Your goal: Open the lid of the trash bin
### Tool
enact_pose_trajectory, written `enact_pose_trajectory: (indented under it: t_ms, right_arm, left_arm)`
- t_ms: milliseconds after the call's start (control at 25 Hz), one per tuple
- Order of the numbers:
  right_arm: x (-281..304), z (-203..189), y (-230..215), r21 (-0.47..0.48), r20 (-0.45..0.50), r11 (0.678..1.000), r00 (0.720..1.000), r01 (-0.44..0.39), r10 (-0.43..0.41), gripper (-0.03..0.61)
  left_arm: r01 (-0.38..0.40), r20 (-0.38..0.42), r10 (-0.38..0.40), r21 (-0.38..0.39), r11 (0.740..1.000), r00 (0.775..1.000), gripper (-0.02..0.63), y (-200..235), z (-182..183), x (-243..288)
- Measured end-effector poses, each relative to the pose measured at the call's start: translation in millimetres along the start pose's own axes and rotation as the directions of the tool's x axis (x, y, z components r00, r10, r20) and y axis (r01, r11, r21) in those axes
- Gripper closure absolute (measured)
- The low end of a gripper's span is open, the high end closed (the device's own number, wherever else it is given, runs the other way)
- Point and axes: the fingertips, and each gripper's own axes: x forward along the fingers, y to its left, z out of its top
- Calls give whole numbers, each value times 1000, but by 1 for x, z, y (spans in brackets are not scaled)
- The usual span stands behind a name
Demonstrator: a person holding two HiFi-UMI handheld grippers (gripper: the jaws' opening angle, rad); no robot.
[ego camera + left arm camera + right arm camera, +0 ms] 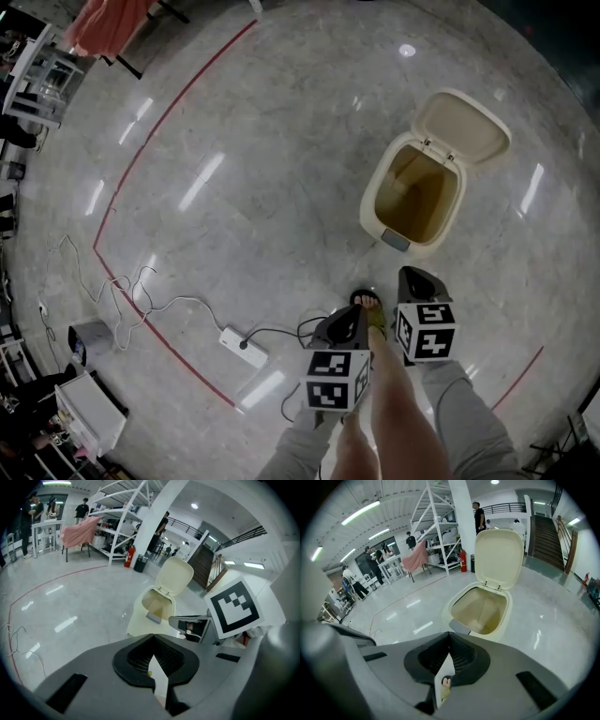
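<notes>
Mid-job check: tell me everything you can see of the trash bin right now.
The trash bin is a cream, plastic-looking floor bin with a rounded-rectangle mouth. Its hinged lid is already fully open and stands up behind the mouth. The inside looks yellowish-tan, with no rubbish visible. A grey press tab sits at the front edge, on the side facing the person. The bin stands upright on the polished floor; nothing else touches it.

Glossy grey marble floor (281,141), cream plastic trash bin (417,192) just ahead of the right gripper (414,277), white power strip (244,346) off to its left.
</notes>
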Motion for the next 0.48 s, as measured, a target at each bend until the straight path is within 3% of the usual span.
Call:
enact_pose_trajectory:
  t_ms: [480]
  right_arm:
    - [-56, -3, 11, 51, 76, 998, 997, -29, 25, 584]
  left_arm:
    - [-1, 28, 0, 8, 1000, 1000, 609, -10, 8, -12]
